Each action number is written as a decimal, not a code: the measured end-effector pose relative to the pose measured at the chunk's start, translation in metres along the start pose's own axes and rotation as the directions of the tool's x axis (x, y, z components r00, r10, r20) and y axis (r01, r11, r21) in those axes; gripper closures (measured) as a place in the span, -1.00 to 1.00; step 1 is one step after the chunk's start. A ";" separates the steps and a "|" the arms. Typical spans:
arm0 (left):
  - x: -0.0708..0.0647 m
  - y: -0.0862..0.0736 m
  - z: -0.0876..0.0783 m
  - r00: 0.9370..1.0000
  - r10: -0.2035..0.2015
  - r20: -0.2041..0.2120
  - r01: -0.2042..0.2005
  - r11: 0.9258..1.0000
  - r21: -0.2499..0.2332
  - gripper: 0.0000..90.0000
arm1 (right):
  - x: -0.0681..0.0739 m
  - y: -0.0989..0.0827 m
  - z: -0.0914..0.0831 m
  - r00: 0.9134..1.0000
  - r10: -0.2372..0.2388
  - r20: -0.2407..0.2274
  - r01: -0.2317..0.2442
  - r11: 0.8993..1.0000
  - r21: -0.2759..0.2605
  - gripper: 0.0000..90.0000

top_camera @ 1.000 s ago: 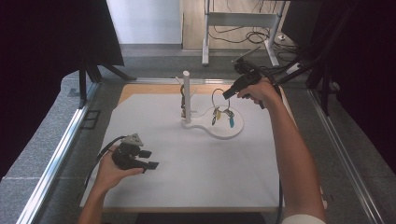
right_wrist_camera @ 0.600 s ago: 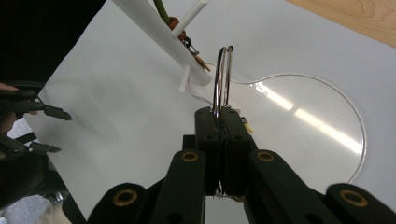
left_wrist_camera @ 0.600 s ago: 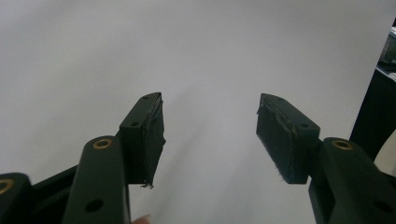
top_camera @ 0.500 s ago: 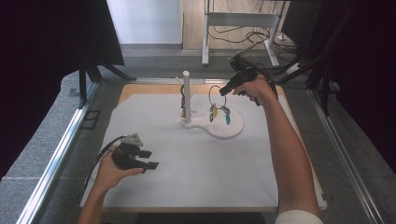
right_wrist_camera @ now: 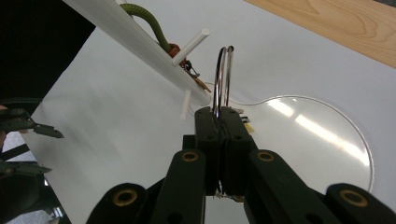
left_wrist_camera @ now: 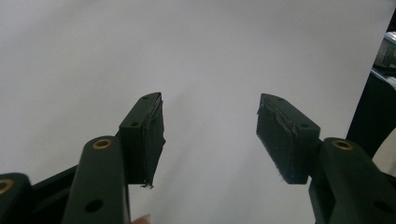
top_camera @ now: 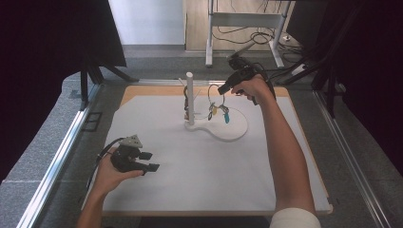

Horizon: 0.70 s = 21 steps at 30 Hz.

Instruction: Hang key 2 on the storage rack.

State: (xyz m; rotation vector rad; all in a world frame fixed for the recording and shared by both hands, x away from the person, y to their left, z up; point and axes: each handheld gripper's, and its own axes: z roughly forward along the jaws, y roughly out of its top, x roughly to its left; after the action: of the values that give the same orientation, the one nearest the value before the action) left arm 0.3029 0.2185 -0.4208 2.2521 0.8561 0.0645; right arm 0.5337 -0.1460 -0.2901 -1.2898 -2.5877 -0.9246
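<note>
A white peg stand (top_camera: 190, 95) rises from a white round base (top_camera: 233, 129) at the back middle of the table. My right gripper (top_camera: 221, 90) is shut on a metal key ring (right_wrist_camera: 222, 74) and holds it in the air just right of the post, with small tags (top_camera: 225, 114) hanging under it. In the right gripper view the ring (right_wrist_camera: 222, 74) sticks up from the closed jaws, close to a white peg (right_wrist_camera: 190, 46) of the stand (right_wrist_camera: 121, 25). A green cord (right_wrist_camera: 147, 21) hangs on the post. My left gripper (top_camera: 148, 161) rests open near the front left, with nothing between its pads (left_wrist_camera: 152, 135).
A white sheet (top_camera: 204, 180) covers the wooden table (top_camera: 142, 92). Metal rails (top_camera: 62, 152) run along both sides. Black curtains stand left and right, and a desk frame with cables (top_camera: 247, 33) is behind the table.
My right gripper has carried the key ring leftward, closer to the stand's post. The left gripper has stayed where it was.
</note>
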 end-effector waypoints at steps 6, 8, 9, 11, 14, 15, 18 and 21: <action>0.000 0.000 -0.001 1.000 0.000 -0.002 0.000 1.000 -0.002 -0.06 | 0.000 0.004 0.005 1.000 -0.005 0.002 0.005 1.000 0.009 0.94; 0.001 0.000 -0.002 1.000 -0.002 -0.002 0.002 1.000 -0.004 -0.06 | 0.001 0.006 0.008 1.000 -0.003 0.003 0.003 1.000 0.007 0.94; 0.001 0.000 -0.003 1.000 -0.002 -0.003 0.002 1.000 -0.008 -0.07 | 0.002 0.006 0.009 1.000 -0.003 0.004 0.003 1.000 0.008 0.94; 0.001 0.000 -0.004 1.000 -0.002 -0.004 0.002 1.000 -0.009 -0.07 | 0.003 0.007 0.010 1.000 -0.008 0.005 0.008 1.000 0.011 0.94; 0.001 0.000 -0.004 1.000 -0.003 -0.001 0.003 1.000 -0.012 -0.07 | 0.005 0.009 0.012 1.000 -0.011 0.008 0.011 1.000 0.011 0.94; 0.001 0.000 -0.004 1.000 -0.002 0.002 0.002 1.000 -0.013 -0.07 | 0.005 0.009 0.013 1.000 -0.014 0.009 0.014 1.000 0.012 0.94; 0.001 0.000 -0.005 1.000 -0.002 0.003 0.002 1.000 -0.016 -0.07 | 0.008 0.011 0.015 1.000 -0.014 0.009 0.014 1.000 0.008 0.94; 0.002 -0.001 -0.008 1.000 -0.003 0.005 0.003 1.000 -0.025 -0.07 | 0.009 0.013 0.017 1.000 -0.018 0.007 0.018 1.000 0.015 0.94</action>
State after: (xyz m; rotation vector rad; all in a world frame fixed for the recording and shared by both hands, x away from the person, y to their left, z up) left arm 0.3017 0.2247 -0.4158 2.2264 0.8521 0.0682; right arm 0.5409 -0.1238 -0.2946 -1.2710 -2.6104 -0.9038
